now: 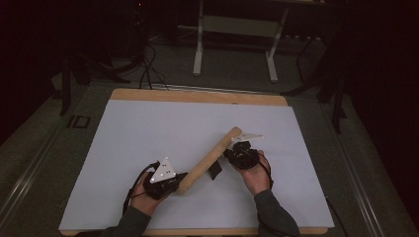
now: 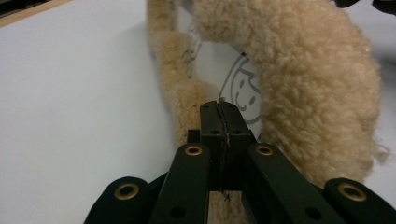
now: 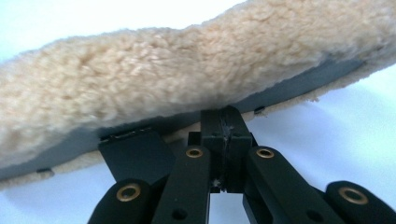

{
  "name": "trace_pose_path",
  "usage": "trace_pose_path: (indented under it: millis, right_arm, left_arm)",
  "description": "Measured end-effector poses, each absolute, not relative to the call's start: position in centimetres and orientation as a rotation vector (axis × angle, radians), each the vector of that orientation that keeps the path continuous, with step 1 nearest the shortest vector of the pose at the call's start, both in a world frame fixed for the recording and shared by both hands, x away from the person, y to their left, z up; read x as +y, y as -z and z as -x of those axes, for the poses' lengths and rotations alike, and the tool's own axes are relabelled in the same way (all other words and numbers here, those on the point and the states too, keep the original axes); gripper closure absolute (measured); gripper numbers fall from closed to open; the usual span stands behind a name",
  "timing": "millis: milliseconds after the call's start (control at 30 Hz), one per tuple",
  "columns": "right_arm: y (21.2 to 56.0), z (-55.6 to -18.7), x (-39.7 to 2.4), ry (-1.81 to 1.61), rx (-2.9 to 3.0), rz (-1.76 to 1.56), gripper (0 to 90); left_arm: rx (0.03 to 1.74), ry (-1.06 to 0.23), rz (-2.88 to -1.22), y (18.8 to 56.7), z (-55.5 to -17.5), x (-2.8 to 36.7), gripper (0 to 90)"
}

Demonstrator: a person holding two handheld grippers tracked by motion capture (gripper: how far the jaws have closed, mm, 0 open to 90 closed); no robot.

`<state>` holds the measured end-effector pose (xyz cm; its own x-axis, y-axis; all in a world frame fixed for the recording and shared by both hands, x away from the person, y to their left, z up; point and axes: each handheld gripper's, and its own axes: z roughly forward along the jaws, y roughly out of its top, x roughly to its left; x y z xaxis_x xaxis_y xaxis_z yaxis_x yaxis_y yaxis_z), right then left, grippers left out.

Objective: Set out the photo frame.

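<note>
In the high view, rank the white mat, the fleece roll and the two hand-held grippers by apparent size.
1. White mat, largest by far.
2. Fleece roll, the long tan bundle held between both grippers.
3. Left hand-held gripper and right hand-held gripper: they look about alike, so I won't rank them.

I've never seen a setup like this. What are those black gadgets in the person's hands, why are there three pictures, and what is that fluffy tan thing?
No robot here: a person at a table holds a hand-operated black two-jaw left gripper and right gripper. The high view comes from a fixed camera above, looking down on the white table surface. The other two pictures come from small cameras riding on each gripper, looking along its jaws. The long tan fleecy fabric piece stretches between the grippers; up close it looks like fleece with a smooth grey lining bearing a drawn smiley face. Each gripper's jaws are shut, apparently pinching an edge of the fabric, left and right. A black tab hangs from the lining.
</note>
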<state>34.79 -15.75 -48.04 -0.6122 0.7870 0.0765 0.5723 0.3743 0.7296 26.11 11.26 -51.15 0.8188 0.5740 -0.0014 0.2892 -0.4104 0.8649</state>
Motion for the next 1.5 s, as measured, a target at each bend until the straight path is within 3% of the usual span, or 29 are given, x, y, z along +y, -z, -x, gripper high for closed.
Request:
trace_pose_path:
  millis: [1500]
  right_arm:
    - [47.0,-33.8,-13.5,-1.082,2.482,-1.040,90.0]
  left_arm:
    - [0.512,-0.306,-2.059,52.6,-25.2,4.5,90.0]
